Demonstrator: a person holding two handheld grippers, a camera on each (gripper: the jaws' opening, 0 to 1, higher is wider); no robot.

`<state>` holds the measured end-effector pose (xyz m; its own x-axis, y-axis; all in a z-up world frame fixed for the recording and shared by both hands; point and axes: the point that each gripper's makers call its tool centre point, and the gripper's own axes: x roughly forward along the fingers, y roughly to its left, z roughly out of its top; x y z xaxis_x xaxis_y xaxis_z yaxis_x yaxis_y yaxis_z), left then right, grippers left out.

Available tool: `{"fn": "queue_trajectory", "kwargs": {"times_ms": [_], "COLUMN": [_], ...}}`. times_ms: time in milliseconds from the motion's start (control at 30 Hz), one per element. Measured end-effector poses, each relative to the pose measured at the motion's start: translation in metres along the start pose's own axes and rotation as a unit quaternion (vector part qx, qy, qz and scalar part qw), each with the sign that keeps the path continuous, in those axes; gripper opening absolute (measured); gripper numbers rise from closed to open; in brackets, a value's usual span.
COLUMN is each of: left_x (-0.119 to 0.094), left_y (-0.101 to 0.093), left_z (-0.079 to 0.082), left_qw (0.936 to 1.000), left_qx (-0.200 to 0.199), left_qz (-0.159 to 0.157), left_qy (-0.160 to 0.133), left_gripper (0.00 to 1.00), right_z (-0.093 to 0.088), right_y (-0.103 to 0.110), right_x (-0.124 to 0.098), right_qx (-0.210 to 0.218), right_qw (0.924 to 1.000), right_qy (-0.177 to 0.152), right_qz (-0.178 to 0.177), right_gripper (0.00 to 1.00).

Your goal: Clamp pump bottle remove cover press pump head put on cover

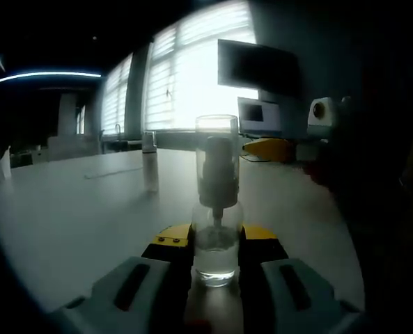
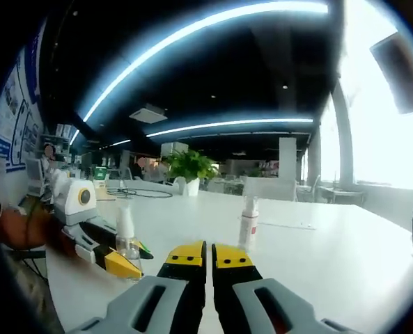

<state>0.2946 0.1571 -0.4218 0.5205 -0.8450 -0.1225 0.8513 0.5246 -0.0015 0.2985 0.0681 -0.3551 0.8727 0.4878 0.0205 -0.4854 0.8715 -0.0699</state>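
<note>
A clear pump bottle [image 1: 216, 254] with a little liquid in it stands upright on the white table [image 1: 74, 216]. A clear cover [image 1: 216, 129] sits over its pump head. My left gripper [image 1: 216, 240] is shut on the bottle's lower body, one yellow-tipped jaw on each side. The right gripper view has the same bottle [image 2: 127, 243] at lower left, held by the left gripper [image 2: 122, 263]. My right gripper [image 2: 207, 259] hovers over the table with its jaws closed together and nothing between them. It also shows beyond the bottle as the right gripper [image 1: 262, 148].
A second small spray bottle [image 2: 248, 223] with a red label stands on the table, also visible as the spray bottle [image 1: 149, 160]. A monitor [image 1: 258, 66] hangs by bright windows. A potted plant [image 2: 189, 168] and a cable [image 2: 140, 193] lie farther back. A person's hand [image 2: 18, 226] holds the left gripper.
</note>
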Motion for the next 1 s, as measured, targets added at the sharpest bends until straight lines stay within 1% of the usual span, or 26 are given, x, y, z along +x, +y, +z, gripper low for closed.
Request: {"fn": "queue_trajectory", "kwargs": {"times_ms": [233, 400, 700, 933, 1000], "left_x": [0.000, -0.001, 0.000, -0.001, -0.001], "left_y": [0.003, 0.005, 0.005, 0.007, 0.007], "left_z": [-0.001, -0.001, -0.002, -0.002, -0.002], "left_qw": [1.0000, 1.0000, 1.0000, 1.0000, 1.0000], "left_qx": [0.000, 0.000, 0.000, -0.002, -0.002], "left_qz": [0.001, 0.001, 0.002, 0.001, 0.001], "left_qy": [0.000, 0.000, 0.001, 0.001, 0.001], "left_gripper": [0.16, 0.16, 0.16, 0.16, 0.16], "right_z": [0.015, 0.020, 0.033, 0.037, 0.038], "right_y": [0.013, 0.023, 0.046, 0.063, 0.071], "right_x": [0.000, 0.003, 0.011, 0.020, 0.021], "right_qx": [-0.005, -0.010, -0.018, -0.021, -0.022], "right_qw": [0.9998, 0.9993, 0.9977, 0.9960, 0.9948], "right_qy": [-0.010, -0.008, -0.016, -0.011, -0.012], "right_qz": [0.015, 0.034, 0.064, 0.086, 0.099], "right_gripper": [0.01, 0.04, 0.05, 0.08, 0.09]}}
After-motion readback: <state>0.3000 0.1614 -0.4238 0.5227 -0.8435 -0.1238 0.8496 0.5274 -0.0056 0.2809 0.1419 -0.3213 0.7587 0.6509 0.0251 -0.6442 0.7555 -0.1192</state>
